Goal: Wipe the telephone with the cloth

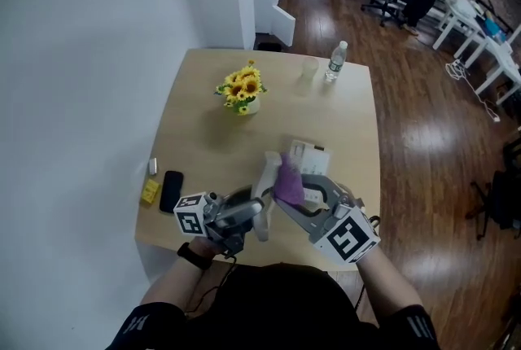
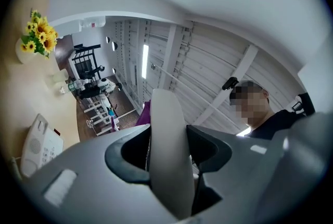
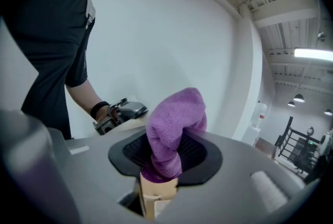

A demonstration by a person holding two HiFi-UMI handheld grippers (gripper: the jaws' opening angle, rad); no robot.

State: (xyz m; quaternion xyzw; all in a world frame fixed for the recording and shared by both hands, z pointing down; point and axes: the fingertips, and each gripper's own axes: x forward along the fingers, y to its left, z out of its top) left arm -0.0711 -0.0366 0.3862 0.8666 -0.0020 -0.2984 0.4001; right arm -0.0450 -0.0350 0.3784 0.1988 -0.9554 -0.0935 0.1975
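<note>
In the head view my left gripper (image 1: 251,214) is shut on the white telephone handset (image 1: 264,190), lifted off the table. In the left gripper view the handset (image 2: 167,155) stands between the jaws. My right gripper (image 1: 295,195) is shut on a purple cloth (image 1: 286,180), which is pressed against the handset's right side. The cloth (image 3: 174,132) bulges out of the jaws in the right gripper view. The white telephone base (image 1: 309,156) lies on the table just beyond both grippers, and it shows as the telephone base (image 2: 39,145) at the lower left of the left gripper view.
A pot of sunflowers (image 1: 242,90) stands mid-table. A water bottle (image 1: 335,61) and a clear glass (image 1: 308,67) are at the far edge. A black mobile phone (image 1: 171,190) and a yellow item (image 1: 150,192) lie near the table's left edge (image 1: 140,218).
</note>
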